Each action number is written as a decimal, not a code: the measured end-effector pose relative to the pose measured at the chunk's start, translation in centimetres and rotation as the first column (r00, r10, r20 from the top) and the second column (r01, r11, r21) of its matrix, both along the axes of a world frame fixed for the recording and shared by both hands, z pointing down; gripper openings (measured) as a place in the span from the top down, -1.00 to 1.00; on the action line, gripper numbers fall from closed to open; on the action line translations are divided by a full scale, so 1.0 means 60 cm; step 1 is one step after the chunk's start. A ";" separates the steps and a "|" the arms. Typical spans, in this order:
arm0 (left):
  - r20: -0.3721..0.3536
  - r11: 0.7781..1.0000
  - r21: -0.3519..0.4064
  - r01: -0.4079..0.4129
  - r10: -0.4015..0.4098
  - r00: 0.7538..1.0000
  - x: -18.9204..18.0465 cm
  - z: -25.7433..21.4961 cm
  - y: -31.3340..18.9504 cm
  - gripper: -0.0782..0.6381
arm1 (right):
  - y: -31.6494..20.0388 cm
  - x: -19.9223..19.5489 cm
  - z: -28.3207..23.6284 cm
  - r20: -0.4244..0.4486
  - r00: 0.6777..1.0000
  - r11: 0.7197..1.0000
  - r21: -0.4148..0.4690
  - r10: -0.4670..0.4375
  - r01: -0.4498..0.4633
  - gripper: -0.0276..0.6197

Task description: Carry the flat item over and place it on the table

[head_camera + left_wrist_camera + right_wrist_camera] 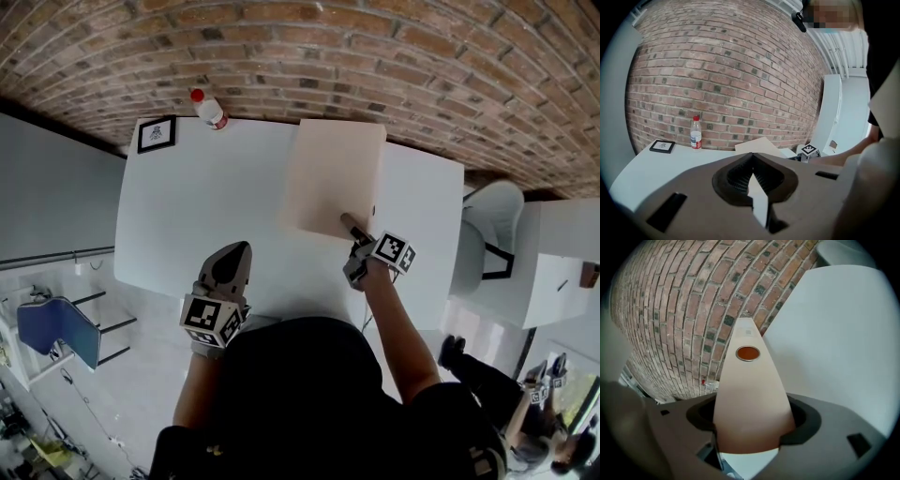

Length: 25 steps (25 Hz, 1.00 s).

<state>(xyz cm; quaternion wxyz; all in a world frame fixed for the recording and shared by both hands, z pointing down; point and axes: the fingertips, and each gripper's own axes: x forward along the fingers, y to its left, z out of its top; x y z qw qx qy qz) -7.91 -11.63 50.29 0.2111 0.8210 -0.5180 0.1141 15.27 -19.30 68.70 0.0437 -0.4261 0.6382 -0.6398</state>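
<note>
along right tongs (pixel 750 430), board's (pixel 751 401) ringed hole (pixel 748 353) shows clearest.

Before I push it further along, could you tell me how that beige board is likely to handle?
The beige board looks flat, with only its near edge between the jaws of the right gripper, so it is probably stiff. It looks thin, so likely light. On the smooth white table it may slide easily.
</note>
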 end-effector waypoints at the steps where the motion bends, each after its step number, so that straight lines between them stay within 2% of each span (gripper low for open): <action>1: -0.002 1.000 -0.004 0.001 -0.001 1.000 -0.004 0.001 -0.001 0.77 | -0.001 0.003 0.004 -0.008 1.000 1.000 -0.004 0.007 -0.007 -0.18; 17: -0.007 1.000 -0.028 -0.007 0.007 1.000 -0.022 0.015 0.000 0.77 | -0.014 0.041 0.069 -0.155 0.987 0.994 -0.091 0.052 -0.066 -0.45; 20: -0.009 1.000 -0.026 -0.006 0.006 1.000 -0.021 0.016 0.000 0.77 | -0.014 0.050 0.079 -0.181 0.982 0.992 -0.107 0.048 -0.068 -0.48; 25: -0.006 1.000 -0.021 -0.007 0.007 1.000 -0.019 0.014 0.003 0.77 | -0.006 0.065 0.101 -0.271 0.962 0.992 -0.125 -0.001 -0.034 -0.49</action>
